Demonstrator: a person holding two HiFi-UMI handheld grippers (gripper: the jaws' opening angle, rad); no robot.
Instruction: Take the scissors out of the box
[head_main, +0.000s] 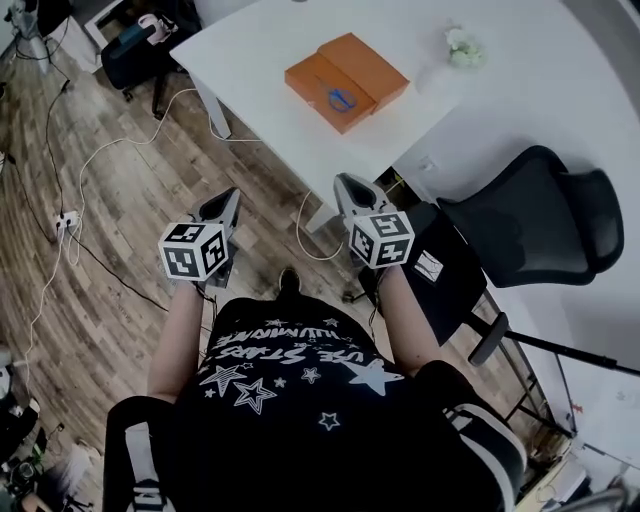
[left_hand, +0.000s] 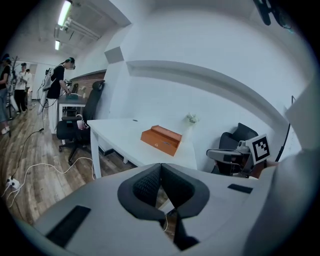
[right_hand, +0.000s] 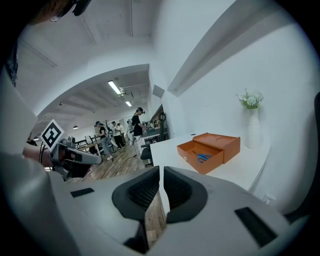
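Observation:
An orange box (head_main: 345, 68) lies on the white table (head_main: 250, 70), its drawer pulled open. Blue-handled scissors (head_main: 341, 98) rest inside the drawer, and they show again in the right gripper view as scissors (right_hand: 202, 157) in the box (right_hand: 220, 145). The left gripper view sees only the box's outside (left_hand: 161, 139). Both grippers hang over the wooden floor, well short of the table. My left gripper (head_main: 228, 200) (left_hand: 160, 167) is shut with nothing in it. My right gripper (head_main: 347, 185) (right_hand: 161, 170) is also shut and holds nothing.
A black office chair (head_main: 530, 225) stands to the right of the table. A white vase of flowers (head_main: 462, 47) sits at the table's far edge. Cables and a power strip (head_main: 66, 220) lie on the floor at left. Another black chair (head_main: 140, 50) stands far left.

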